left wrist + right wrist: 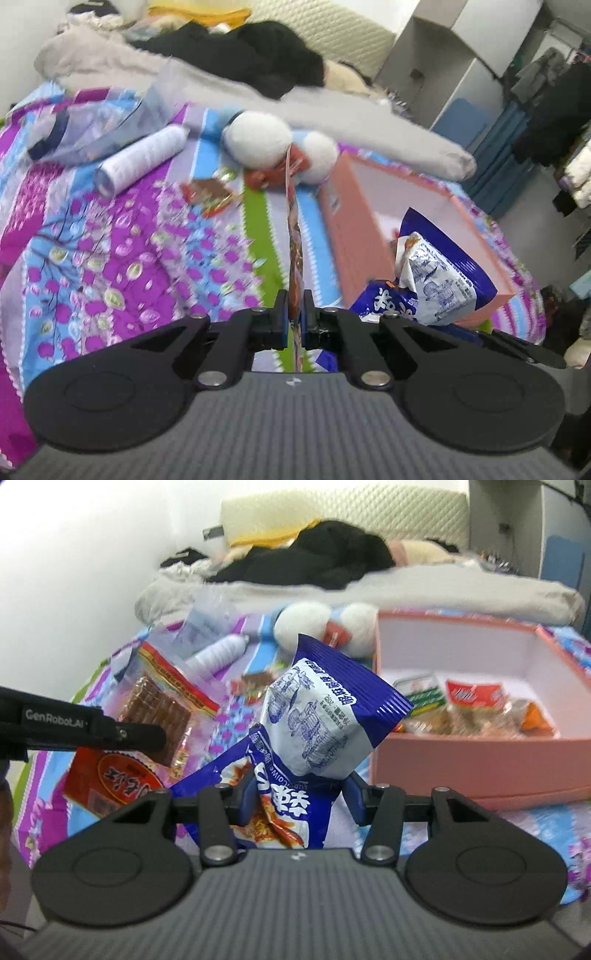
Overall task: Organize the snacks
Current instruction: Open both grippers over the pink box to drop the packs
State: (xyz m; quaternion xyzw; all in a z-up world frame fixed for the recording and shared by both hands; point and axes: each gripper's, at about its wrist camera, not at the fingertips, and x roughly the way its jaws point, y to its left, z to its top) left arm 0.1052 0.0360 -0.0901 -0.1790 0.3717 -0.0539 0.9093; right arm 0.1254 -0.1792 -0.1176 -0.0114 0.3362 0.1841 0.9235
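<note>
My left gripper [294, 314] is shut on a flat red snack packet [294, 236], seen edge-on and held above the bedspread; from the right wrist view the packet [159, 705] shows brown squares inside, with the left gripper's finger [110, 731] across it. My right gripper [299, 794] is shut on a crumpled blue-and-white snack bag [317, 720], which also shows in the left wrist view [432, 280]. A pink open box [480, 760] lies to the right with several snack packets [472, 705] inside.
More red snack packets lie on the flowered bedspread [210, 194] [273, 171]. A white plush toy [258, 138], a white bottle [144, 157] and a clear bag [92, 129] lie beyond. Grey blanket and black clothes lie at the back.
</note>
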